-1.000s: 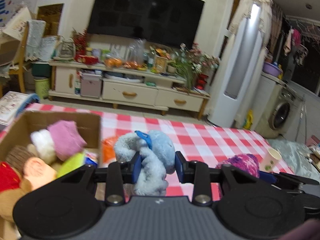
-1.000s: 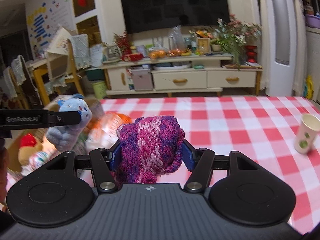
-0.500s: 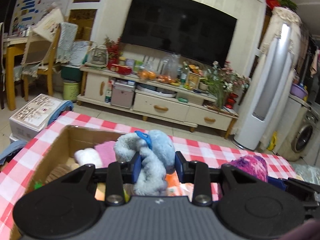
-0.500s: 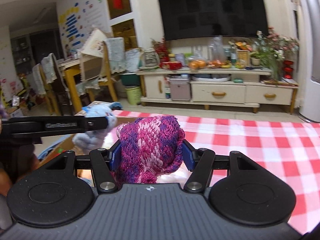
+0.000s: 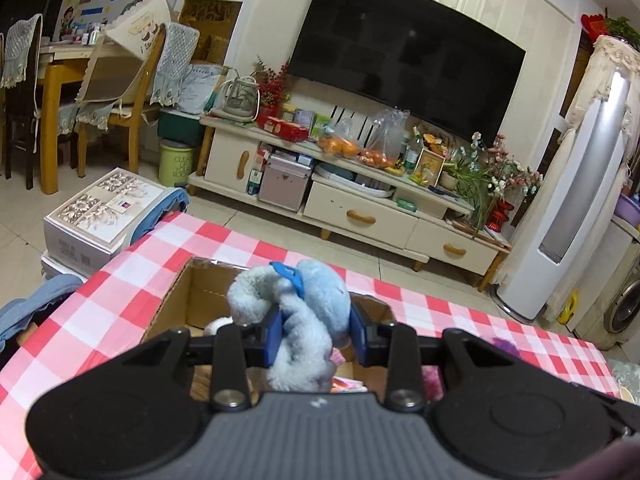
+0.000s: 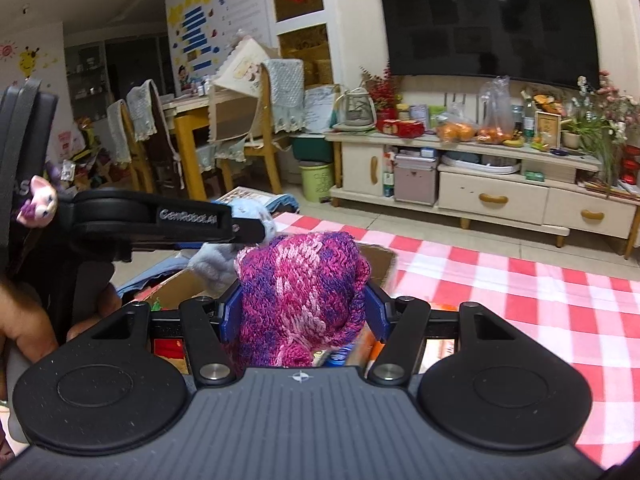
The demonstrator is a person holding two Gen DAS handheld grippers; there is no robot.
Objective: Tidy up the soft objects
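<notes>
My left gripper [image 5: 314, 334] is shut on a light blue plush toy [image 5: 304, 312] and holds it over the open cardboard box [image 5: 188, 300] on the red-and-white checked table [image 5: 120, 296]. My right gripper [image 6: 302, 312] is shut on a pink and purple knitted item [image 6: 304, 288] and holds it over the same box [image 6: 376, 258]. The left gripper's body [image 6: 160, 220] with the blue plush [image 6: 216, 260] shows at the left of the right wrist view. Most of the box's contents are hidden behind the grippers.
A TV cabinet [image 5: 360, 216] with drawers stands beyond the table's far edge. A patterned carton [image 5: 96, 216] sits on the floor at the left. Wooden chairs [image 5: 120, 100] and a yellow table stand far left. The checked cloth [image 6: 540, 300] stretches to the right.
Both grippers have moved left with their loads, from beside the box to above it. The box now lies directly below both grippers, and the paper cup has left the right view.
</notes>
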